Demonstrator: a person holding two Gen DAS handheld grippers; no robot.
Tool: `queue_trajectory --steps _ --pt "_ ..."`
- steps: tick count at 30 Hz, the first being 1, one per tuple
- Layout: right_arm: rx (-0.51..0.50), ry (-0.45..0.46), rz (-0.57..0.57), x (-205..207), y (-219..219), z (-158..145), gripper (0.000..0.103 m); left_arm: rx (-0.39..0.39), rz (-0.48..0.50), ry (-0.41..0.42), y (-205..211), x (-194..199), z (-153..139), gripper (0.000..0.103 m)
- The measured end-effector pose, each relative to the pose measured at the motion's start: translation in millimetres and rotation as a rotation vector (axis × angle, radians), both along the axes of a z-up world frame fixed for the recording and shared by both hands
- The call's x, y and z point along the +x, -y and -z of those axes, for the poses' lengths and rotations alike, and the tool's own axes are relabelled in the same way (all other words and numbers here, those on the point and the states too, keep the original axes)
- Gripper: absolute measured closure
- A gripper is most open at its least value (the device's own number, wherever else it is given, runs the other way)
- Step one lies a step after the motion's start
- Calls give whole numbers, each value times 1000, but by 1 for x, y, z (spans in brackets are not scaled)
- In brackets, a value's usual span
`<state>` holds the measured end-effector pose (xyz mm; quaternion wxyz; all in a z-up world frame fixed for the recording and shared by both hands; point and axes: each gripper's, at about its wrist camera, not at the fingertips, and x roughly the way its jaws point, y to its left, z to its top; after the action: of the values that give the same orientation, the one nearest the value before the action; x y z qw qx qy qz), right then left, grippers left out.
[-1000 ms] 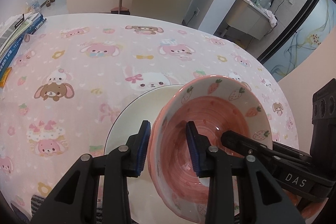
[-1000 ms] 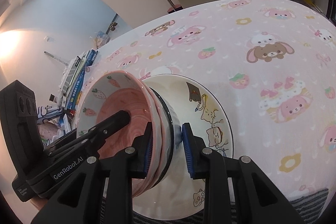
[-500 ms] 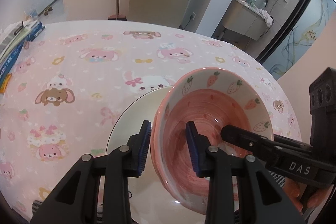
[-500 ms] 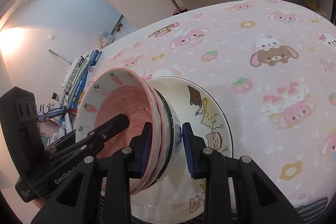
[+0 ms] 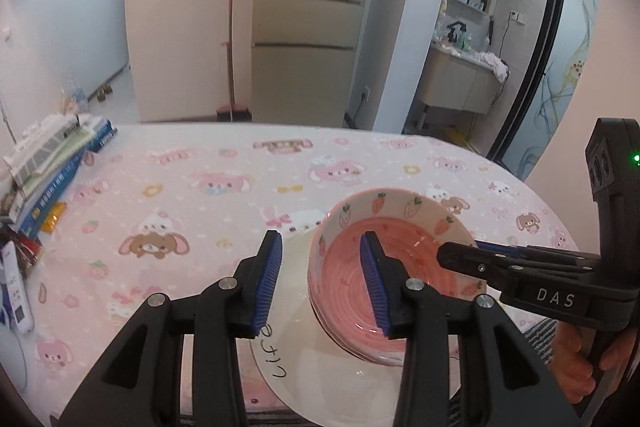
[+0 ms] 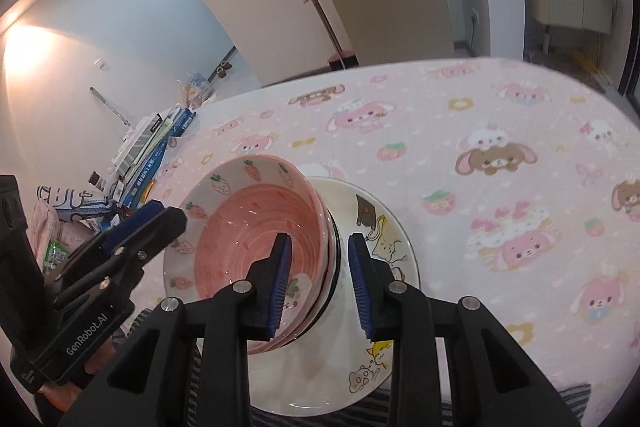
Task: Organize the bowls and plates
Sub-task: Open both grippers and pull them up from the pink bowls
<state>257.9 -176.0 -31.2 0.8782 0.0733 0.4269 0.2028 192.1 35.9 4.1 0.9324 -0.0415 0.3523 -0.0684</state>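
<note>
Looking from the left side first, the pile of books [image 5: 52, 163] lies at the far left edge of the table with the pink bunny cloth [image 5: 200, 187], well away from the dishes. The left claw [image 5: 320, 239] is open. One blue pad is outside and one is inside the rim of the stack of pink strawberry bowls [image 5: 416, 259], with a gap showing, so it grips nothing. A moment ago the bowls were tipped up and looked bigger and closer. Now they sit flatter on the round white plate with cartoon cats [image 5: 320, 379], and both claws have pulled back a bit. That likely means the bowls are now set down on the plate, and this stacking step is about done. On the right side, the right claw [image 6: 319, 239] is open too, with the other rim of the bowls between its pads and not squeezed. The plate sits close to the near edge of the table, so a bump toward the person could push it off. Behind the plate and to its right the cloth is bare, so there is lots of room to lift the claws up and away.
</note>
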Motion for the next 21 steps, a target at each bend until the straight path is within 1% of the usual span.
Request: queue_trajectory --steps 3,6,7,9,10,11,12,13,14,15,16,17,18,19,21 --pt "-26 88 6 -15 1 -17 72 4 14 61 0 -11 -12 58" --pt "-48 196 10 -33 2 -38 72 32 10 136 1 -22 -26 53" --pt "-58 233 12 -39 2 -46 72 38 5 164 0 -27 -31 52" --pt "-70 310 12 -53 4 -61 68 13 -2 210 -4 -36 -41 50" --pt "-71 356 15 -61 7 -70 55 -2 -1 240 -6 -42 -46 45" --pt "-71 408 24 -70 10 -77 37 -3 -3 278 -7 -50 -52 42" --pt "-72 451 33 -78 11 -83 31 13 -8 335 -7 -59 -59 37" --pt "-76 506 45 -87 14 -88 28 36 -13 395 -6 -69 -65 31" --pt "-90 571 54 -99 17 -94 28 60 -12 456 -5 -79 -71 28" --pt "-100 608 58 -106 18 -97 27 79 -5 503 -3 -88 -74 20" --pt "-104 646 65 -114 21 -100 21 101 0 534 -1 -95 -78 13" --pt "-96 666 73 -119 24 -101 14 127 -11 542 1 -100 -81 10" --pt "-68 683 87 -127 30 -104 13 139 -24 555 3 -106 -83 6" --pt "-39 688 95 -133 36 -105 13 127 -22 587 2 -113 -85 1" --pt "24 701 112 -142 48 -109 10 108 -28 655 0 -127 -86 0"
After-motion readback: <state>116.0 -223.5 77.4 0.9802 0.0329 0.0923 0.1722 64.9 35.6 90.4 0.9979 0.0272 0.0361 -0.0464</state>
